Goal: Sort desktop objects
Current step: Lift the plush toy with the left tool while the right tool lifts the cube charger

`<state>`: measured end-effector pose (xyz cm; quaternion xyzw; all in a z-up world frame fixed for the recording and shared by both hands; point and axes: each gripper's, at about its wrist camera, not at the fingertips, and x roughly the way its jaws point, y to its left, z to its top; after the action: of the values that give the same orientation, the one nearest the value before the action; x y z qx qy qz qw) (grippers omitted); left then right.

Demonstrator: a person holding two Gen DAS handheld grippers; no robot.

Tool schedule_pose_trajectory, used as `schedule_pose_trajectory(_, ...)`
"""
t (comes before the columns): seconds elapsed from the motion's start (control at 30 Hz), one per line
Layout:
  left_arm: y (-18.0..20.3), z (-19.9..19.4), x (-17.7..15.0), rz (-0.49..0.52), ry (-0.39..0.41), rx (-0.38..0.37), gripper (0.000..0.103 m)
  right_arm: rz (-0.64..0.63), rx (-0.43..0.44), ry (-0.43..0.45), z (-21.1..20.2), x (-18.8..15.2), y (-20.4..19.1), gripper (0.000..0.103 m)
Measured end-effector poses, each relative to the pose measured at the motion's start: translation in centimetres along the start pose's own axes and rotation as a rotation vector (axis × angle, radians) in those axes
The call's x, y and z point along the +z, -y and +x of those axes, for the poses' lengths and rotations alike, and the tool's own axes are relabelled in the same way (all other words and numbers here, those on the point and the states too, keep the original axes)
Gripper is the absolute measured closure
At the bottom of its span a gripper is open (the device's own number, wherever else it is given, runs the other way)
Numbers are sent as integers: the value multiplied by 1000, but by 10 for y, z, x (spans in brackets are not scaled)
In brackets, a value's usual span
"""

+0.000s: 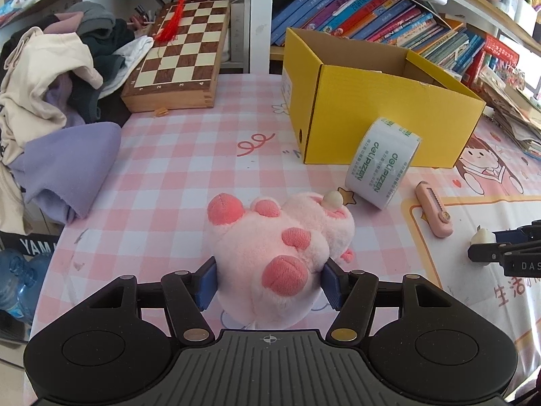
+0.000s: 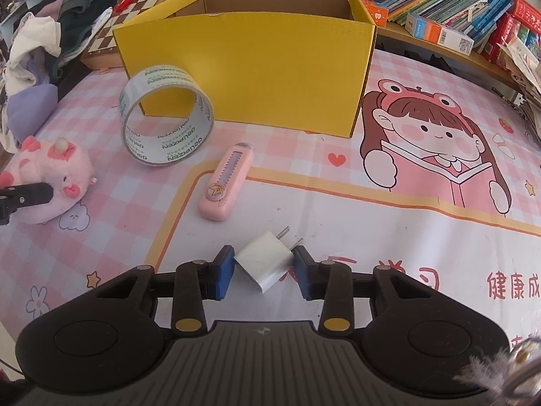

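One pink plush toy (image 1: 270, 253) sits clenched between the left claw's (image 1: 268, 284) pads, low over the checked worktop (image 1: 189, 169). One white plug adapter (image 2: 265, 260) lies on the worktop between the right claw's (image 2: 263, 270) pads, touching the left pad only, two prongs pointing away. Beyond: one pink utility knife (image 2: 225, 182), long axis running away toward one upright tape roll (image 2: 165, 115) and one open yellow box (image 2: 250, 67).

Materials & finish, desk items
Plush toy (image 1: 270, 257): fuzzy pink cloth. Box (image 2: 250, 67): matt yellow corrugated cardboard. Tape roll (image 2: 165, 115): glossy clear plastic film. Charger (image 2: 263, 260): smooth white plastic w/ metal prongs. Cutter (image 2: 225, 182): smooth pink plastic. Chessboard (image 1: 175, 57): polished wood.
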<state>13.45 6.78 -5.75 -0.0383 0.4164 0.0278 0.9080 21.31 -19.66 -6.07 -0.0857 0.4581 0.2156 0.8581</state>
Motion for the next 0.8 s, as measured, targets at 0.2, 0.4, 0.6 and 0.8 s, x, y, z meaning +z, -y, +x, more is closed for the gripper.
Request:
schedule_pose_trajectory(0.2, -1, -4, 2, -23, 6, -34, 45, -20, 23, 35, -12, 1, -6, 67)
schedule_pose_trajectory(0.4, -5, -13, 7, -85, 21, -85, 45, -25, 46, 49, -22, 0, -12, 67)
schedule_pose_trajectory(0.6, -14, -24, 8, -143, 39, -113, 45, -5, 47, 51, -28, -2, -14, 67)
schedule_pose_trajectory(0.8, -19, -32, 5, -147, 51, -117, 45, -4, 47, 54, -35, -7, -19, 67)
